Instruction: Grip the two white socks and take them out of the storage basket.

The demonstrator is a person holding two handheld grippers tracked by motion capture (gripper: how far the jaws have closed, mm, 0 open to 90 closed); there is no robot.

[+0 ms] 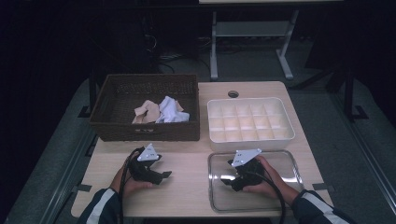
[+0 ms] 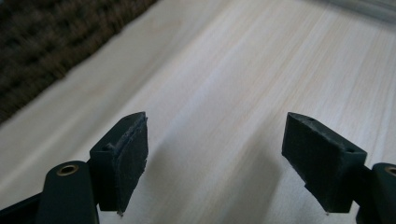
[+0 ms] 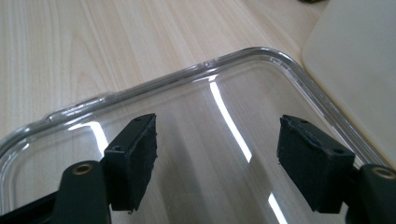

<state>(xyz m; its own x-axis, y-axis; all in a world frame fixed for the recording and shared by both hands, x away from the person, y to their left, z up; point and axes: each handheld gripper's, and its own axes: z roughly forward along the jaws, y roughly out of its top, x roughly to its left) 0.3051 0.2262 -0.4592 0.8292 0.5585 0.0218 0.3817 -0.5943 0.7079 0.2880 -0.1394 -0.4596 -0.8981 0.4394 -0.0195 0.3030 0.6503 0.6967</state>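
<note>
— Hovering my right hand-held gripper (image 3: 217,154) over the clear lid (image 3: 196,79) that lies flat at the tabletop's (image 1: 187,186) near right corner; jaws wide, nothing between them.

— And your left one?

— My left hand-held gripper (image 2: 215,154) sits low over bare wood near the front edge, just in front of the wicker basket (image 1: 144,130). Its jaws stand wide too, holding nothing.

— Where's the divided box?

— I see the white compartment box (image 1: 251,137) just beyond the lid, toward the right edge. The basket at the back left holds crumpled cloths (image 1: 161,112).
</note>
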